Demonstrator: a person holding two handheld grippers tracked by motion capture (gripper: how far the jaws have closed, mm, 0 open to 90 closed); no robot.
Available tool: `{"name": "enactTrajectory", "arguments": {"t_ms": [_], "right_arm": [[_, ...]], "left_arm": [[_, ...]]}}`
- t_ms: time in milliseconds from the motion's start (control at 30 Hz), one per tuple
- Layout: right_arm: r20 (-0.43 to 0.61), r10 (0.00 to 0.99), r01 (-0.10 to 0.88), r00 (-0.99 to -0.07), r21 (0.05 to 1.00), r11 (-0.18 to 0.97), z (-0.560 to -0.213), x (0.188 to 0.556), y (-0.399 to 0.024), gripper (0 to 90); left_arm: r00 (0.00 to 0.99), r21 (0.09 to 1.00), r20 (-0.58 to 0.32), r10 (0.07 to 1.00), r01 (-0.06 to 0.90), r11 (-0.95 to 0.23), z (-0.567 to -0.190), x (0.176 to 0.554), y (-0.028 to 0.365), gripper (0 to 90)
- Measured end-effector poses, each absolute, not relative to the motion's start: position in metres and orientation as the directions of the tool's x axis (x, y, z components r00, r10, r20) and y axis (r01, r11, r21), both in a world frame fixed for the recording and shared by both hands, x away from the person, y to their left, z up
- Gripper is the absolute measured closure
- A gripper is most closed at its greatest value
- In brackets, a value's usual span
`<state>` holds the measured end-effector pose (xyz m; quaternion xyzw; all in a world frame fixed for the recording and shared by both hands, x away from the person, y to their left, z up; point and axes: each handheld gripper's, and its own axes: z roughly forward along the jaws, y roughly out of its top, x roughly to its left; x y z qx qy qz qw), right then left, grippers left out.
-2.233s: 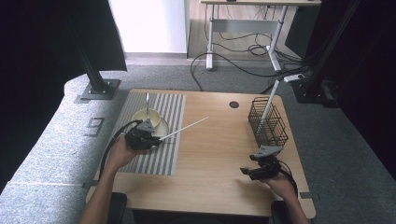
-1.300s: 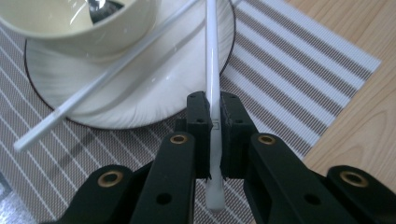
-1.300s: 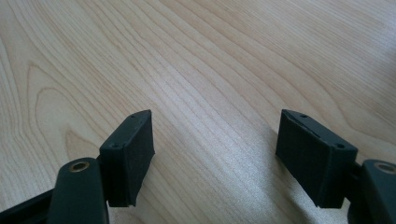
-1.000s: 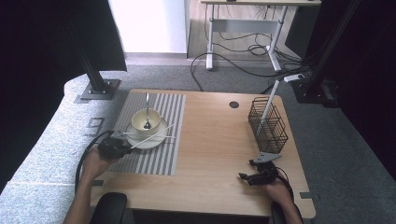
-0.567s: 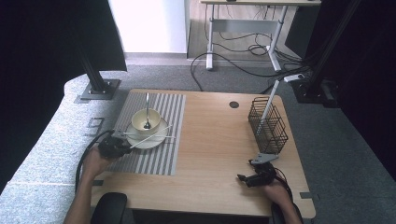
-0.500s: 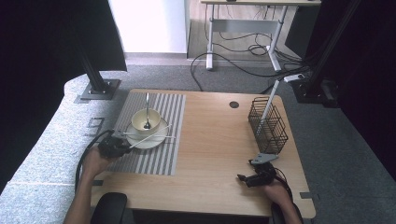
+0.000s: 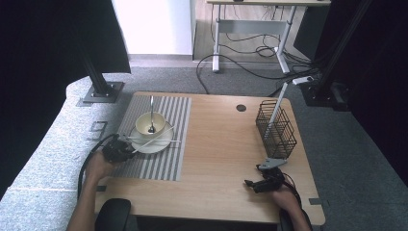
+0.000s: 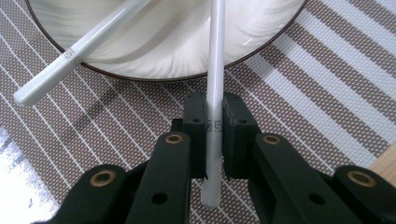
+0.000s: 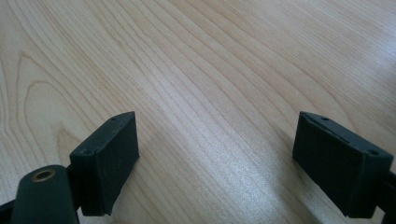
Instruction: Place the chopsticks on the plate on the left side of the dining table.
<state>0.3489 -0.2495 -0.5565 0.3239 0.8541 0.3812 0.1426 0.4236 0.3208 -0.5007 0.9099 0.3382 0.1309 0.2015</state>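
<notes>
Two white plastic chopsticks (image 8: 70, 53) rest on the cream plate (image 8: 177, 42); left gripper (image 8: 214, 122) pinches one, right gripper (image 9: 215, 158) wide, empty.

Bowl (image 7: 150, 124) on plate (image 7: 159, 144) on striped mat (image 7: 171, 161) at table's (image 7: 221, 144) left; wire basket (image 7: 275, 130) right.

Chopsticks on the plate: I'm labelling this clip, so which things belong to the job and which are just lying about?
In the job:
chopstick in the left gripper
second chopstick
plate

Lying about:
wire basket
bowl with spoon
open right gripper
</notes>
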Motion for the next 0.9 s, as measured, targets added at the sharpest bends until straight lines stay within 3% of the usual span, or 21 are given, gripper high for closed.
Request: {"name": "enactTrajectory", "arguments": {"t_ms": [300,533,900], "right_arm": [[0.004,0.663,0.445,-0.749,0.743,0.499,-0.5565,0.3490,-0.2493,13.6],[0.004,0.663,0.446,-0.749,0.743,0.499,-0.5565,0.3490,-0.2492,13.6],[0.004,0.663,0.446,-0.749,0.743,0.499,-0.5565,0.3489,-0.2492,13.6]], "left_arm": [[0.726,0.457,0.114,0.678,0.567,-0.685,-0.5005,0.4264,0.3157,72.6],[0.715,0.449,0.122,0.689,0.579,-0.681,-0.5001,0.4289,0.3168,76.8],[0.679,0.458,0.159,0.717,0.592,-0.663,-0.4934,0.4328,0.3185,70.7]]}}
